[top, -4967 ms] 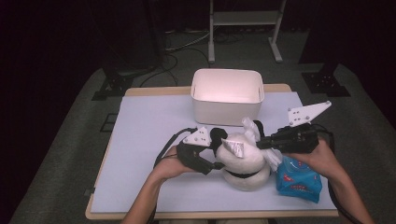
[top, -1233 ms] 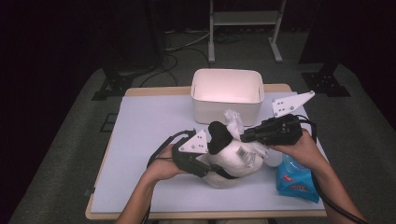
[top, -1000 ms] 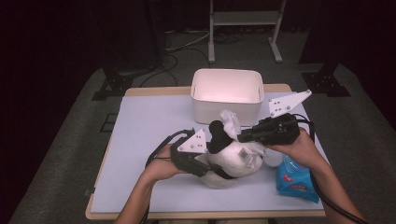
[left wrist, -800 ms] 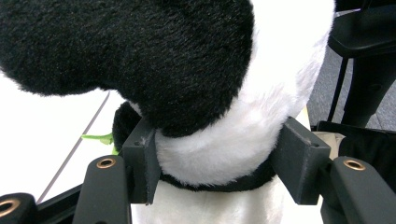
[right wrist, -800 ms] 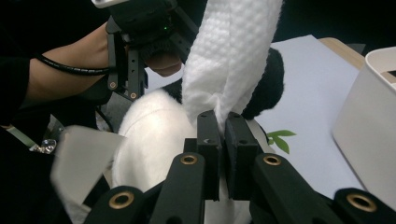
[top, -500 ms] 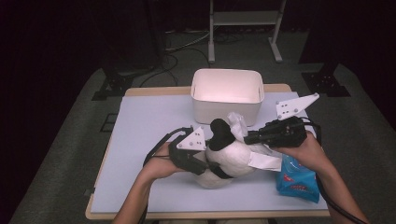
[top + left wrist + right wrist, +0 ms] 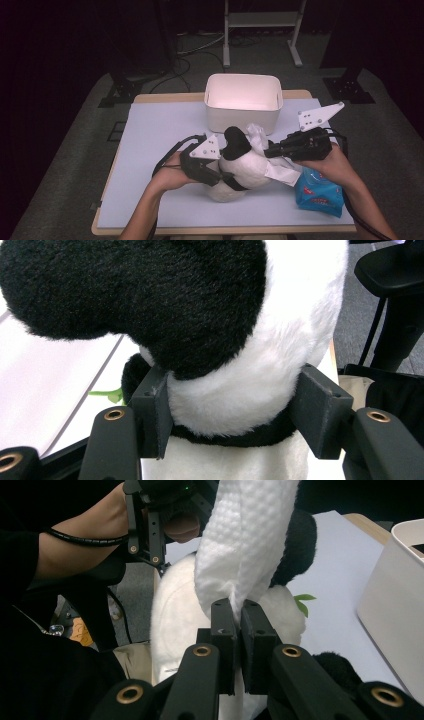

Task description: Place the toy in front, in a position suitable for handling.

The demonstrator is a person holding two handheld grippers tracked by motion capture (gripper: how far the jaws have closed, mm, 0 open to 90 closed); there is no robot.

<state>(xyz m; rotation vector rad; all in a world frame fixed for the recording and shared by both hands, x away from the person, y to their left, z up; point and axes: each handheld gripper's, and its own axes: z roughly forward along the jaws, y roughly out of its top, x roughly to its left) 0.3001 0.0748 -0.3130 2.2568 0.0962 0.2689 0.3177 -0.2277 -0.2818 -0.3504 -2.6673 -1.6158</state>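
Note:
A black-and-white plush panda [image 7: 242,167] lies on the white table mat, near its front middle. My left gripper [image 7: 227,176] is shut on the plush panda [image 7: 235,385]; its pads [image 7: 152,412] press into the white fur on both sides. From the right, my right gripper [image 7: 270,150] is shut on a white wet wipe [image 7: 260,136], which rests against the panda's upper side. In the right gripper view the wet wipe [image 7: 245,545] rises from the closed pads [image 7: 223,630] and drapes over the panda [image 7: 175,615].
A white open bin [image 7: 243,102] stands behind the panda at the mat's far middle. A blue pack of wipes [image 7: 319,192] lies at the front right, under my right hand. The mat [image 7: 150,130] is bare to the left.
The right gripper with the wipe has shifted slightly right and down across the panda. The panda has rolled a little in the left grip, its black ear now higher.

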